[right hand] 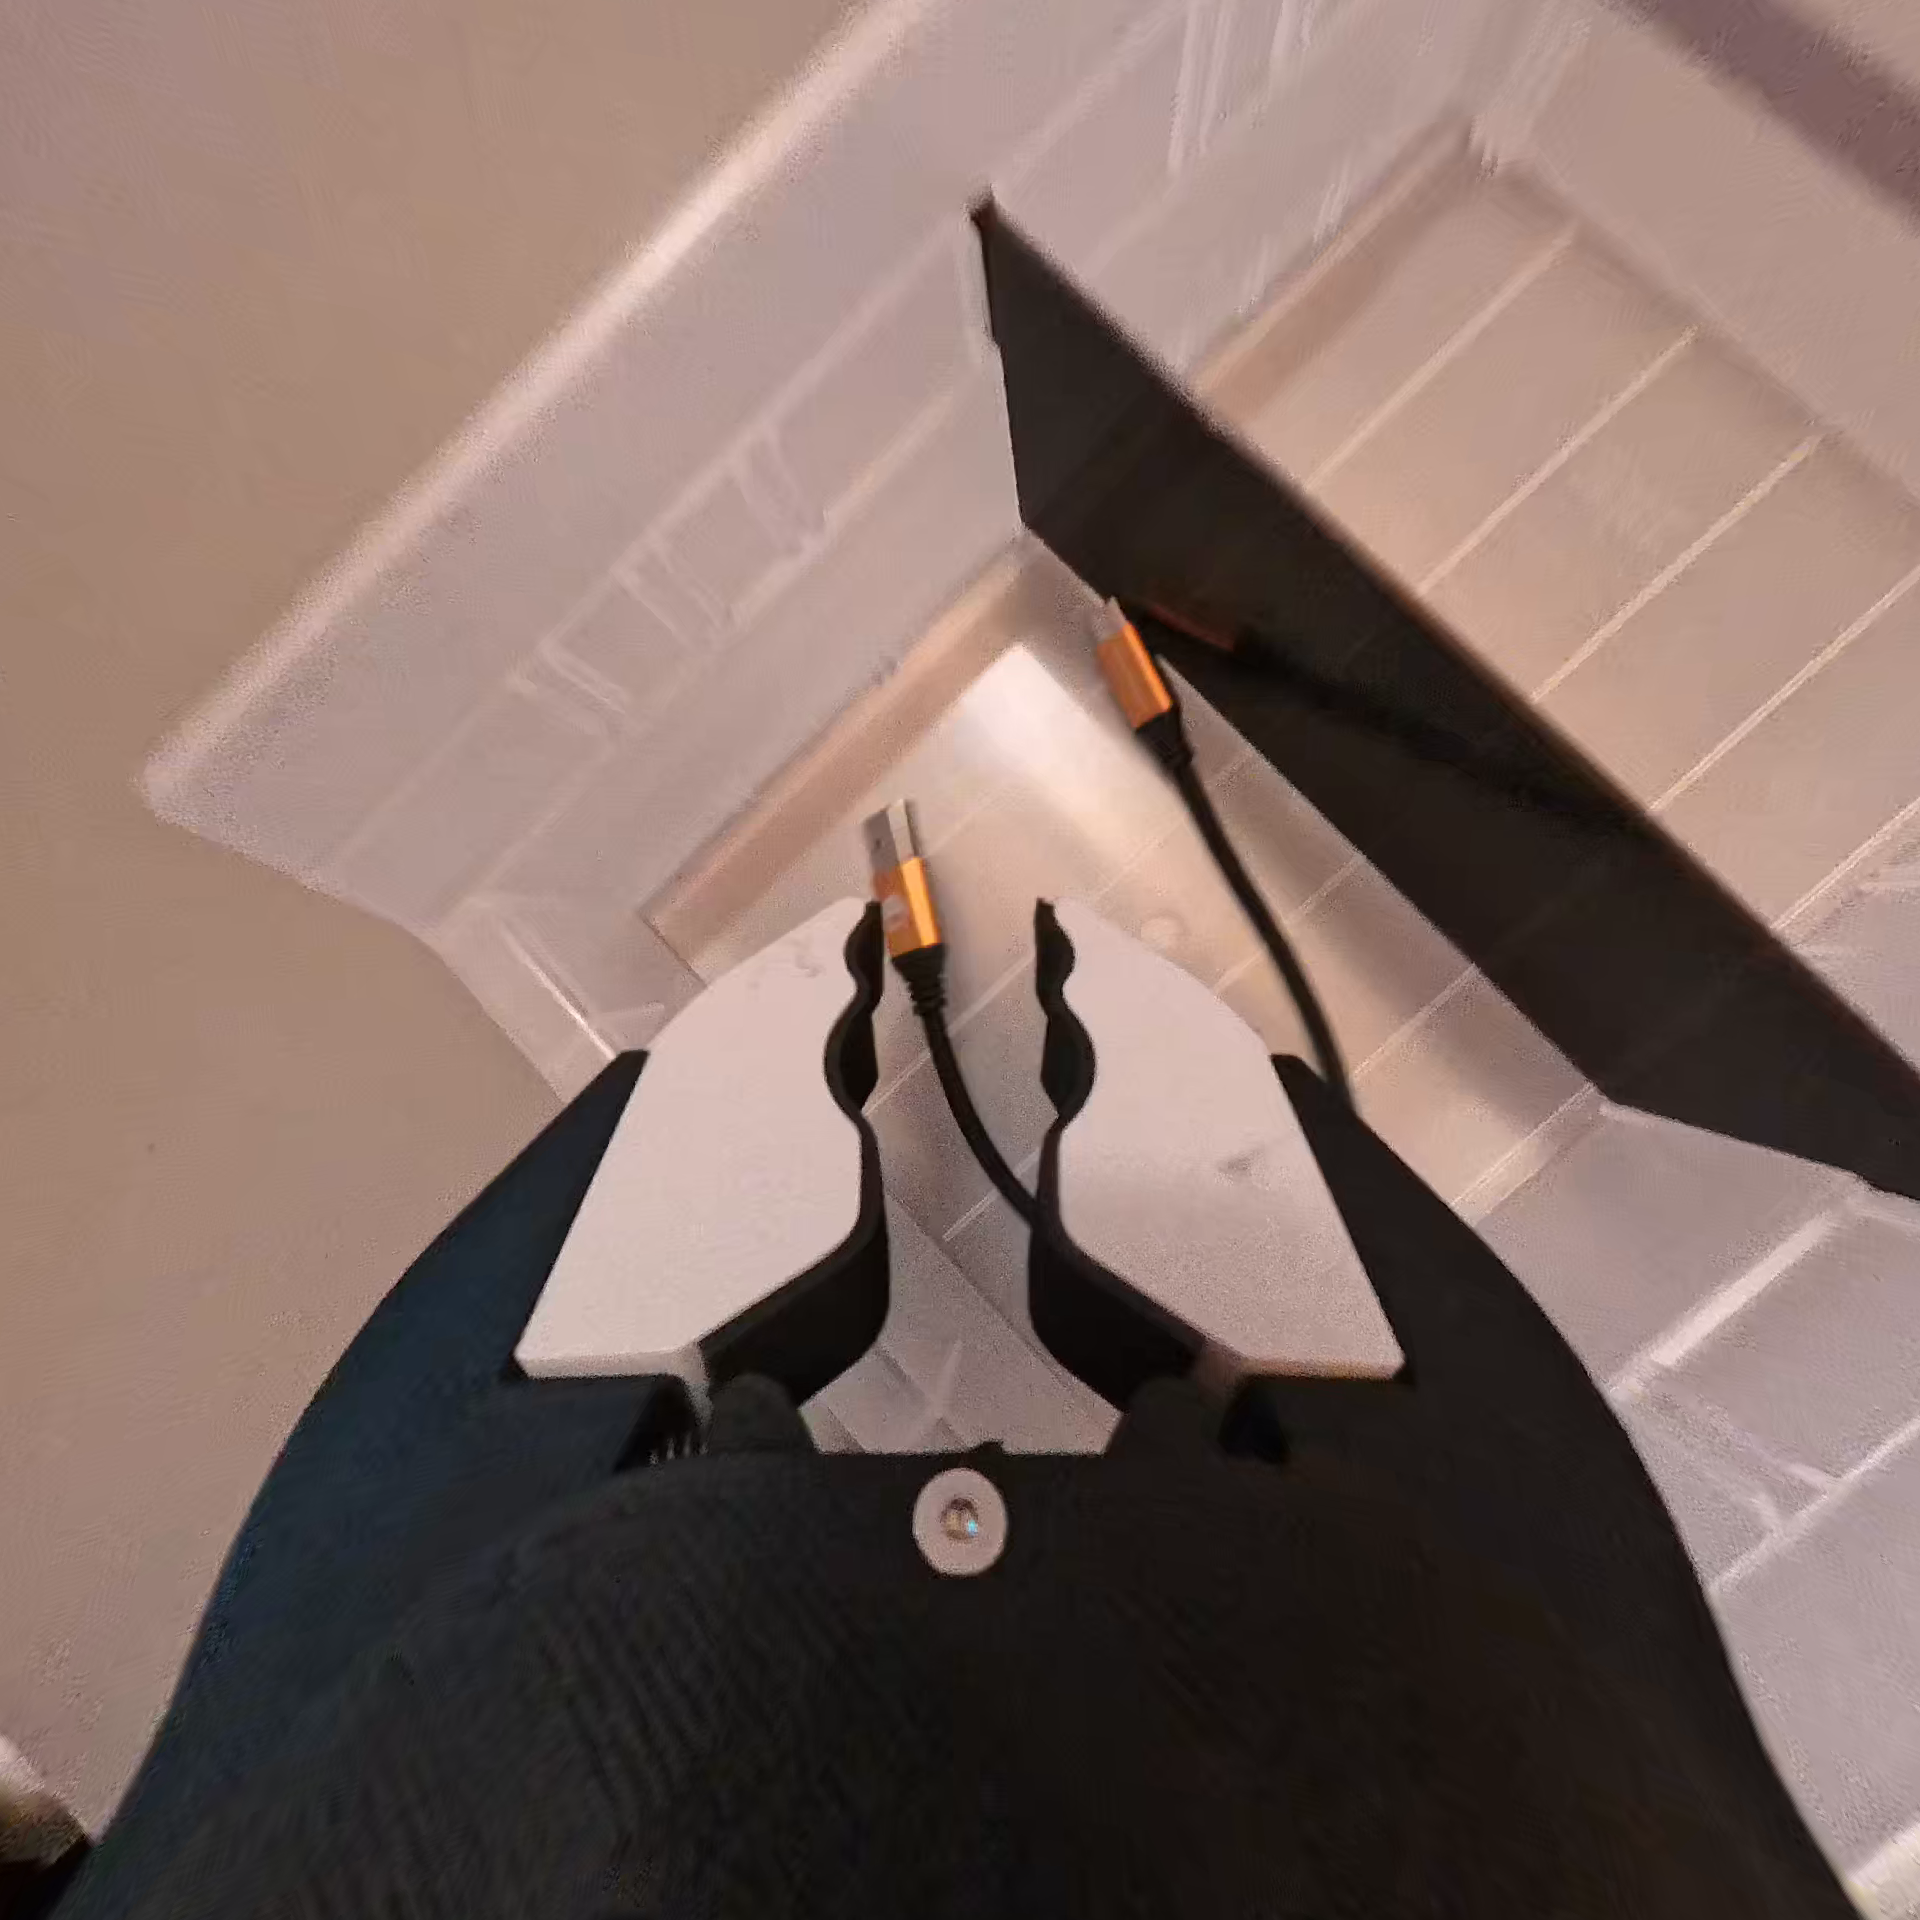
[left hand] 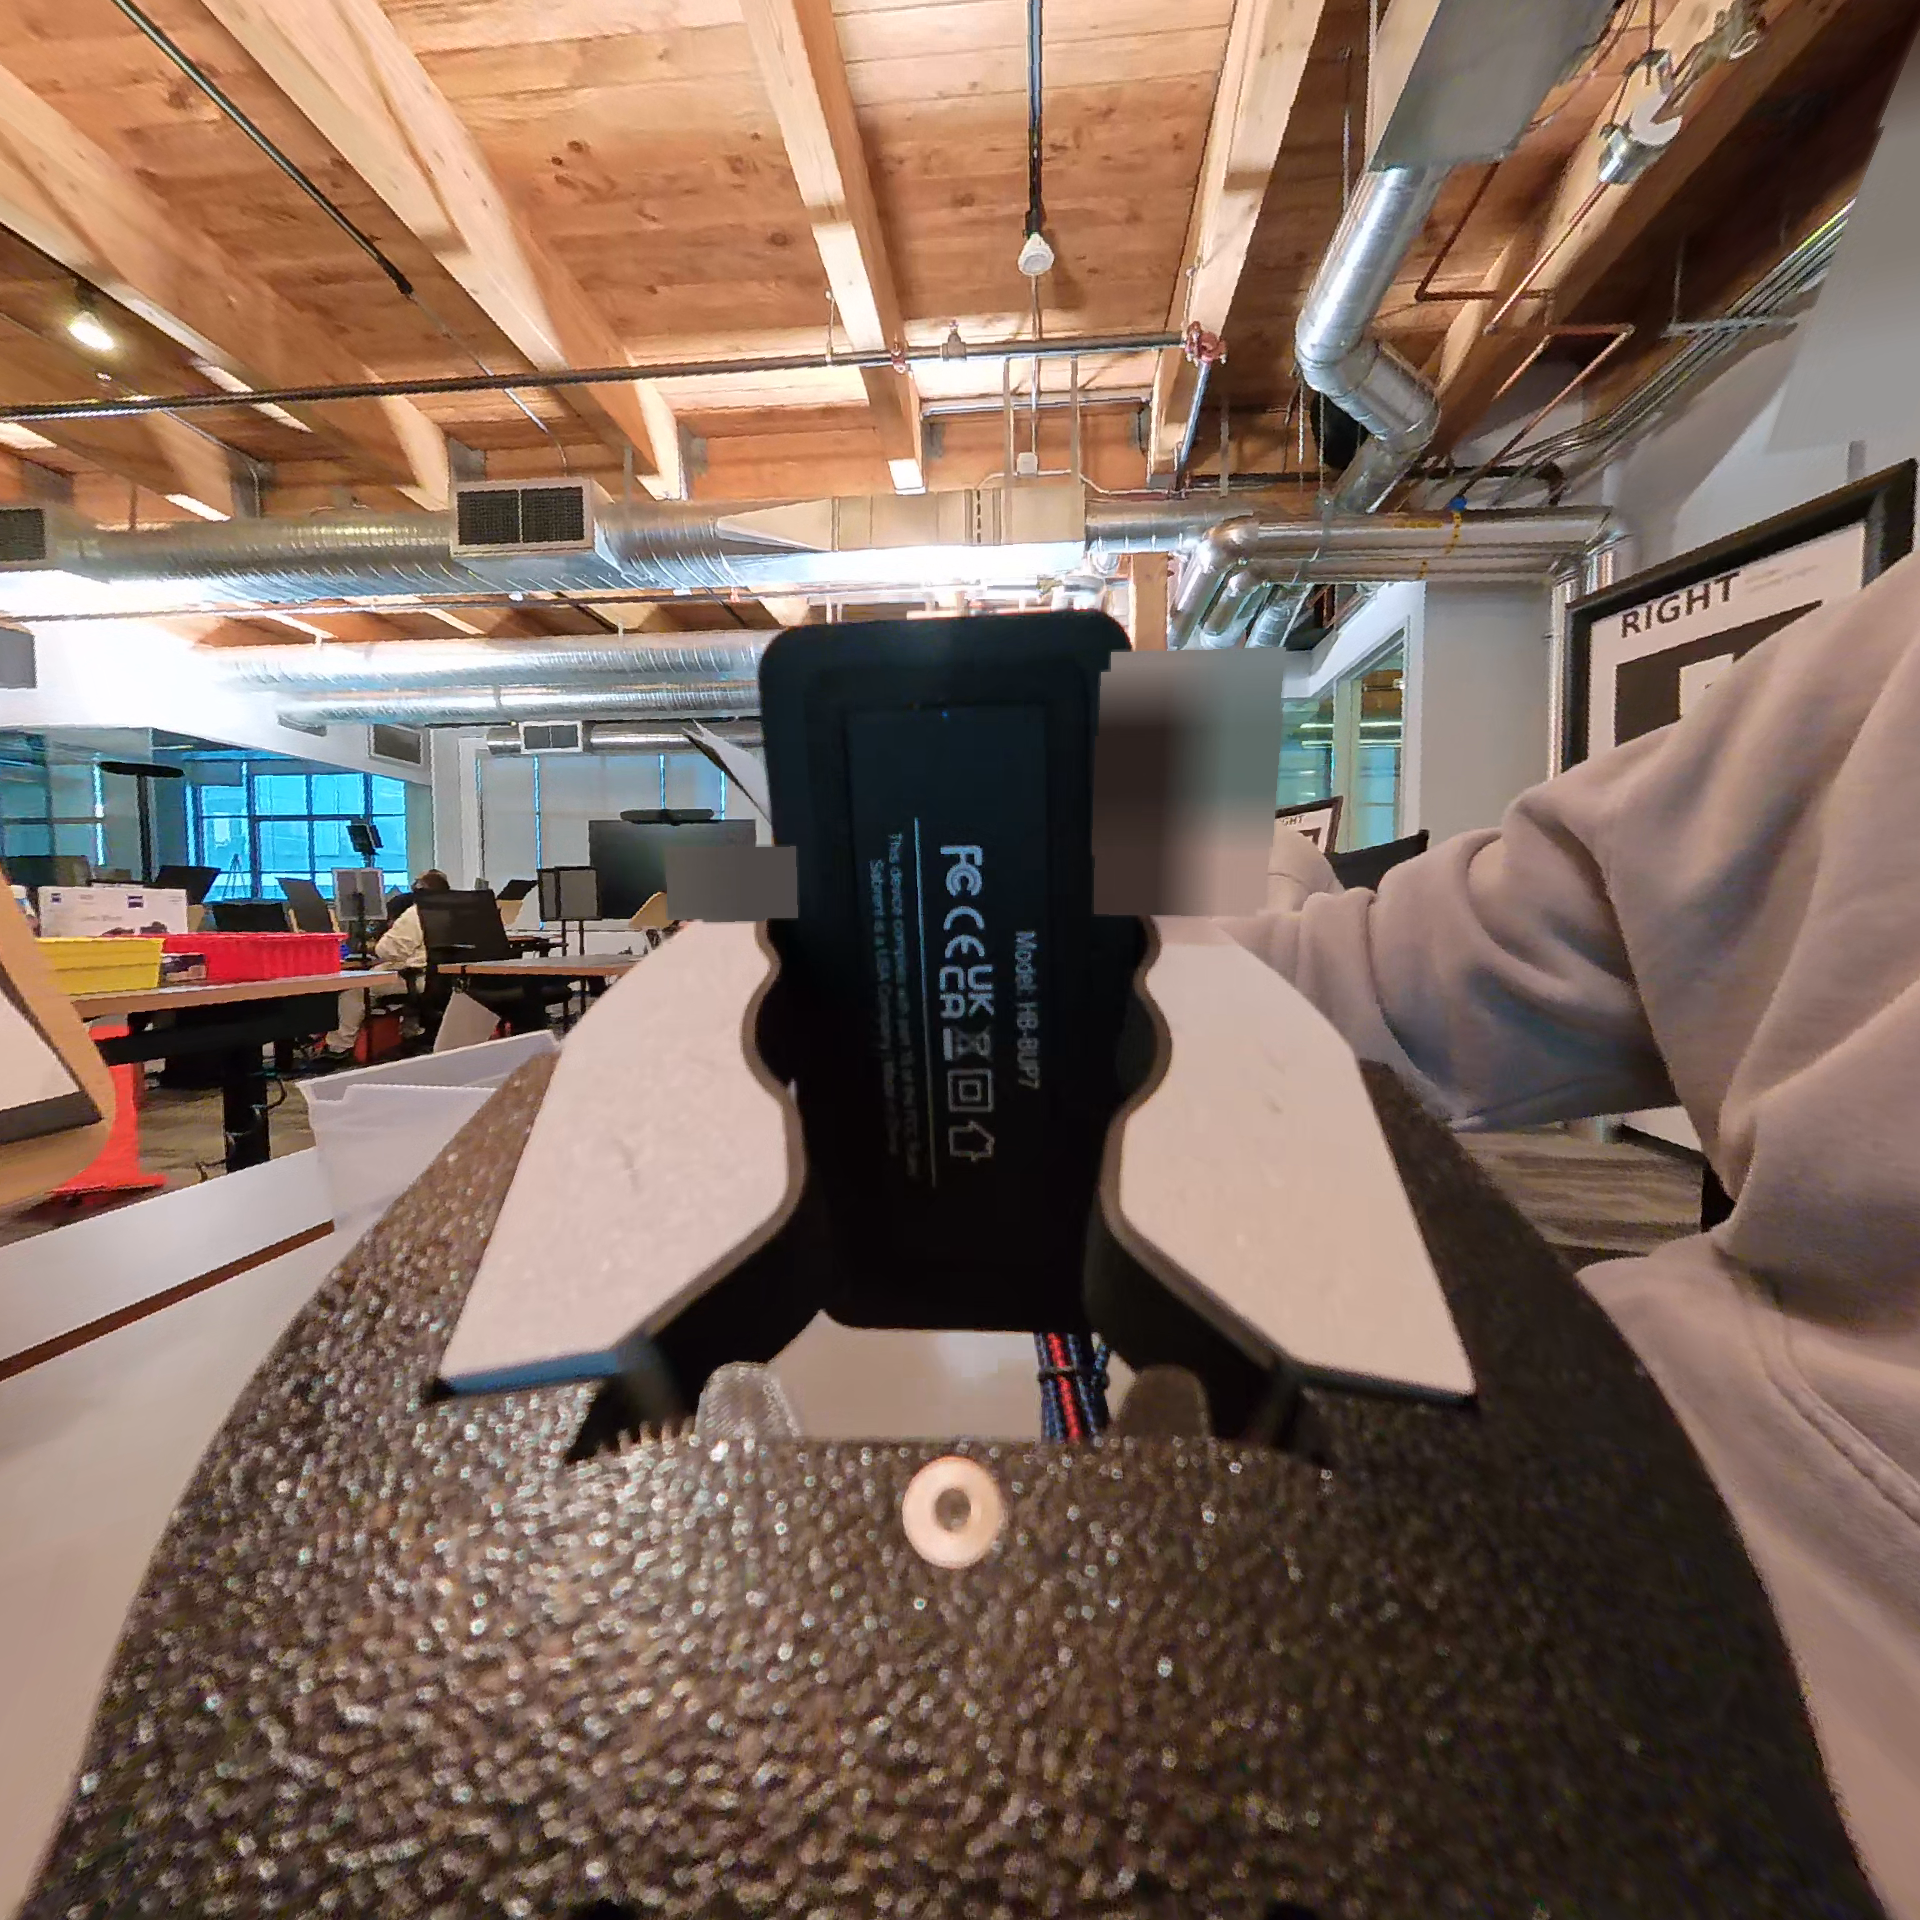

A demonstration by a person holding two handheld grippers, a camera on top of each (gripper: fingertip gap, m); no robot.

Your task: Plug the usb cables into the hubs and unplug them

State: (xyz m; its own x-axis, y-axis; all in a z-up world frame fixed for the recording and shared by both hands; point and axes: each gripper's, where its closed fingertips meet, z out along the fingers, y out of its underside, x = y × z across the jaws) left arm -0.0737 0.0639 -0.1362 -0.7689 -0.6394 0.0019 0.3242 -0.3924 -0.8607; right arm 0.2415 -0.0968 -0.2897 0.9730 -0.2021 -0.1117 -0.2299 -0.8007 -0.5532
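Observation:
My left gripper [left hand: 956, 935] is shut on a black USB hub [left hand: 935, 1039] and holds it upright, its labelled flat side facing the camera. A red, blue and black braided cable [left hand: 1070, 1382] hangs from the hub's lower end. My right gripper [right hand: 956, 914] is open and points down into a white bin [right hand: 416, 623]. A black cable with an orange USB plug [right hand: 902, 904] lies in the bin between the fingers, close to the left finger. The cable's other orange plug [right hand: 1132, 675] lies farther in, against a black divider [right hand: 1351, 675].
A person's beige sleeve [left hand: 1558, 935] reaches across the right of the left wrist view. A white table edge [left hand: 156, 1247] and a white bin [left hand: 395, 1132] lie at lower left. Desks with yellow and red bins [left hand: 249, 951] stand far behind.

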